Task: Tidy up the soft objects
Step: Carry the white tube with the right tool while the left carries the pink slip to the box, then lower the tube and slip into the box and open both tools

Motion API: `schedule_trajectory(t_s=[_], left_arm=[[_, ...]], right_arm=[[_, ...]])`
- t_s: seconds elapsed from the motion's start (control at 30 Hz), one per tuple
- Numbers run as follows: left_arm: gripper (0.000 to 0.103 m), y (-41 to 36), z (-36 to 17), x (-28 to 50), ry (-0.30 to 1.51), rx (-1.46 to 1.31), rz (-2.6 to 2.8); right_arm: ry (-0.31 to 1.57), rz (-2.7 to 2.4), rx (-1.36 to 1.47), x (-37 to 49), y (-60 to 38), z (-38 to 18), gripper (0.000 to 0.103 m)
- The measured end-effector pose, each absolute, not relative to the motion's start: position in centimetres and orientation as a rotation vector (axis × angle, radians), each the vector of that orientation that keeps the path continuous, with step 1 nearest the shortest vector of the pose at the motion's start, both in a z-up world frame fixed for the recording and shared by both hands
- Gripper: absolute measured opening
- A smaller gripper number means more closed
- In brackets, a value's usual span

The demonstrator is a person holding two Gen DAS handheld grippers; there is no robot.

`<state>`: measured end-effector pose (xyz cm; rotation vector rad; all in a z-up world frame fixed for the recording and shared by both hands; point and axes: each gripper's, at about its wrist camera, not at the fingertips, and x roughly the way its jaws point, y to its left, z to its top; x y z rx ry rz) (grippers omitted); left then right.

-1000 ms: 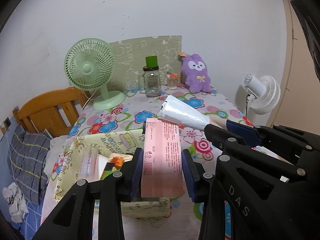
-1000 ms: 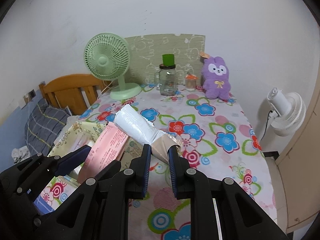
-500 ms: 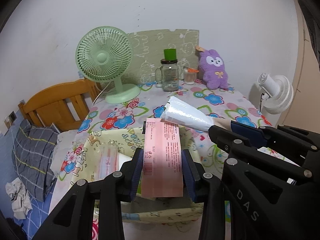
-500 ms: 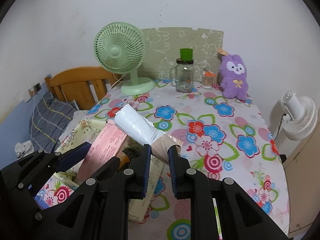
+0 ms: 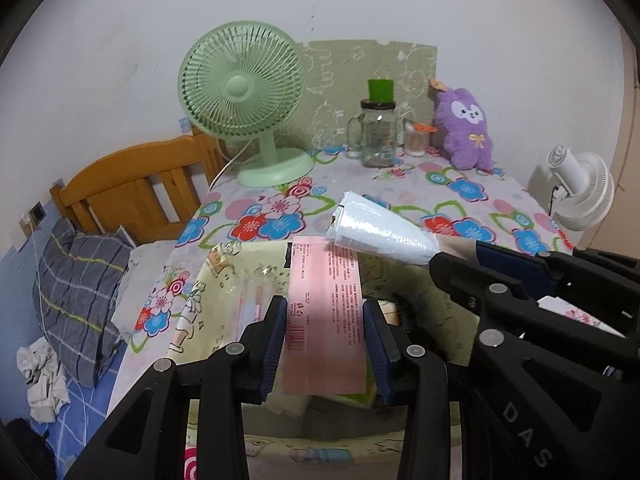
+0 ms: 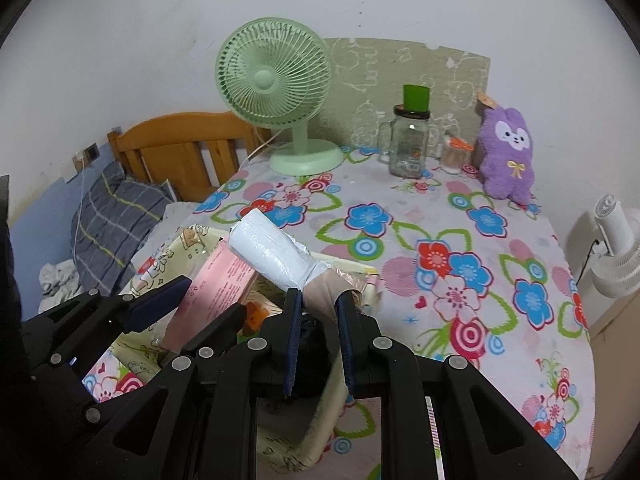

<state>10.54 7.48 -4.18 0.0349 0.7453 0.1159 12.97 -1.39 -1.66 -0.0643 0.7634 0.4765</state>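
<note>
1. The pink flat packet (image 5: 326,312), printed with text and a barcode, hangs lengthwise over the pale yellow fabric bin (image 5: 224,280).
2. The white plastic-wrapped roll (image 6: 276,256) with a tan end tilts above that bin.

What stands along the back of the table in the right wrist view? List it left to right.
Green desk fan → glass jar with the green cap → small cup with an orange top → purple plush rabbit.
</note>
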Motion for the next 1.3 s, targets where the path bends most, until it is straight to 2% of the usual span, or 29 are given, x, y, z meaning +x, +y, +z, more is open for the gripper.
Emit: schedule_trajectory(t_s=[0.83,0.93,1.0,1.3], left_arm=[[0.041,11.7,-7.6,11.8,0.836,0.02,0.192],[0.048,11.9,-7.7,11.7,0.839,0.019,0.198],[0.06,12.0,-7.6,11.5,0.833,0.008,0.193],[0.068,12.0,-7.4,11.6,0.836,-0.012,0.174]], right_arm=[[0.838,0.552,-0.117,15.1,3.7,-4.5,0.021],[0.843,0.555,-0.125,15.5,4.1,-4.8,0.021],[0.847,0.56,-0.127,15.6,4.2,-5.0,0.021],[0.859,0.553,-0.135,16.5,4.5,-5.3,0.021]])
